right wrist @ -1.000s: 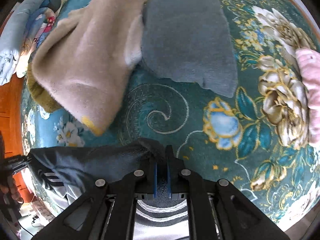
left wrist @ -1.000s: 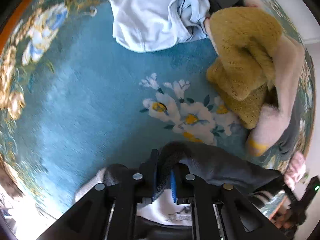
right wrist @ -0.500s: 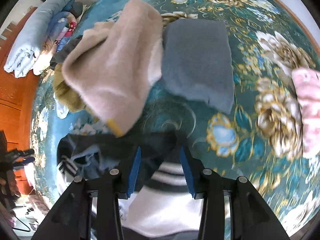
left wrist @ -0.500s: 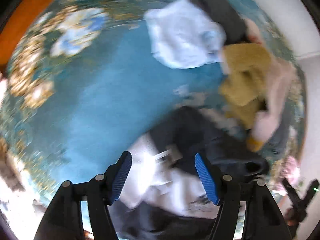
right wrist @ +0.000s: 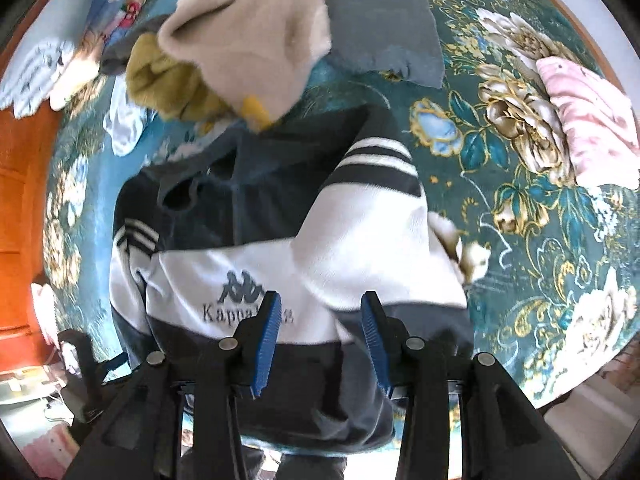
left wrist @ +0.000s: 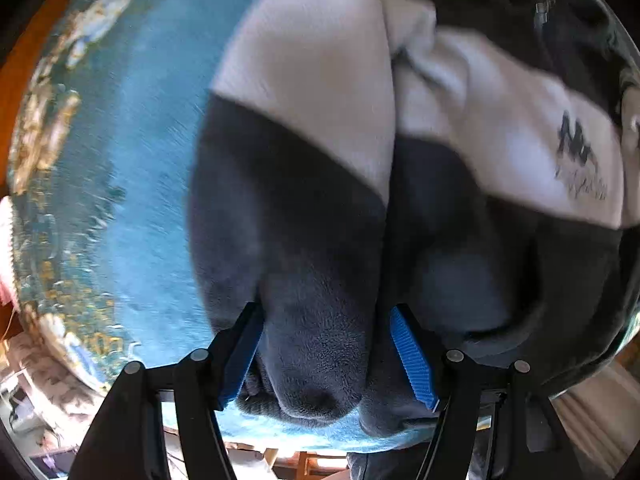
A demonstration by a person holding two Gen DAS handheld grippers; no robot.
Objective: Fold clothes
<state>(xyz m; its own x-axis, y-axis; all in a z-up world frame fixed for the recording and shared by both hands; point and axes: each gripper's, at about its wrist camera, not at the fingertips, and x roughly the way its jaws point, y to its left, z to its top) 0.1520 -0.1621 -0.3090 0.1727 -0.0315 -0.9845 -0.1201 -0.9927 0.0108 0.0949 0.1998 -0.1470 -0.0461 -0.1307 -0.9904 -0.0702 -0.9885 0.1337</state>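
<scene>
Lying spread on the teal floral bedspread (right wrist: 520, 208), the navy-and-white sweatshirt (right wrist: 320, 240) occupies the near centre of the right wrist view, its printed logo facing up and striped bands showing on both sleeves. The right gripper (right wrist: 318, 340) hangs above the white chest panel with its jaws apart; nothing sits between the blue pads and no contact with the cloth is visible.

In the left wrist view the same garment (left wrist: 320, 100) fills most of the picture at very close range and is partly blurred. The left gripper (left wrist: 326, 354) has its jaws wide apart, and a rounded fold of the dark fabric bulges between them. Whether the pads touch that fold cannot be told; they do not appear to pinch it.

Far of the sweatshirt lies a loose heap: a beige fleece garment (right wrist: 256, 40) over a mustard knit (right wrist: 168, 80). A folded grey item (right wrist: 384, 36) lies just right of the heap. A folded pink item (right wrist: 588, 120) lies at the far right, well apart. Folded pale blue bedding (right wrist: 52, 60) sits at the far left edge.
</scene>
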